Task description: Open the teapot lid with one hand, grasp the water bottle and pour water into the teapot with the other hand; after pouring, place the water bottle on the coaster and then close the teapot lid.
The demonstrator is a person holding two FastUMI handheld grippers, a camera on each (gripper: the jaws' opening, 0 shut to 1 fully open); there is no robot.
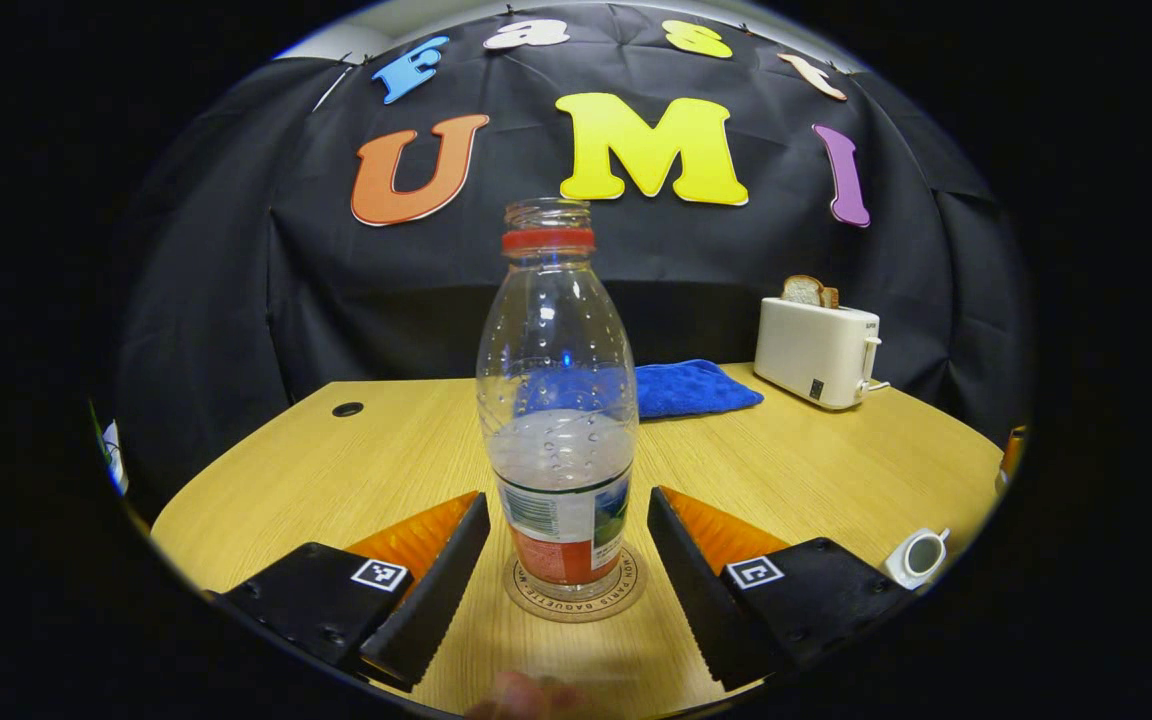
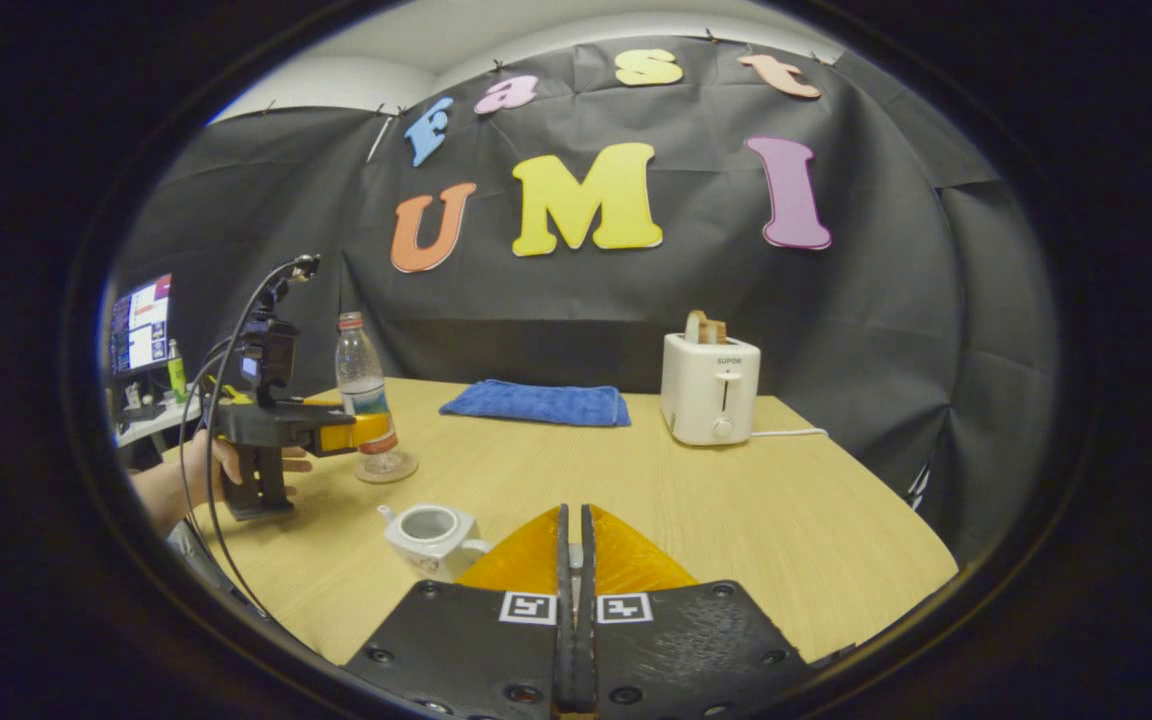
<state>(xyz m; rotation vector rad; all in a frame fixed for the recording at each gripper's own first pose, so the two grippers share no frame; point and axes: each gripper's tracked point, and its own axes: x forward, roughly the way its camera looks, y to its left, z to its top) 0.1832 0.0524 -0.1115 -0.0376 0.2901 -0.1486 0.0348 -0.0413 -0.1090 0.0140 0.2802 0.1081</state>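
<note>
A clear water bottle, cap off and partly filled, stands upright on a round coaster. My left gripper is open, one finger on each side of the bottle's lower part with a gap on both sides. In the right gripper view a hand holds that gripper around the bottle on the coaster. The white teapot sits open, without its lid, just left of my right gripper. That gripper is shut, with a pale sliver that looks like the lid's knob pinched between its fingers. The teapot also appears at lower right.
A white toaster holding a slice of bread stands at the back right, its cord trailing right. A folded blue cloth lies at the back middle. A monitor and small items sit beyond the table's left edge.
</note>
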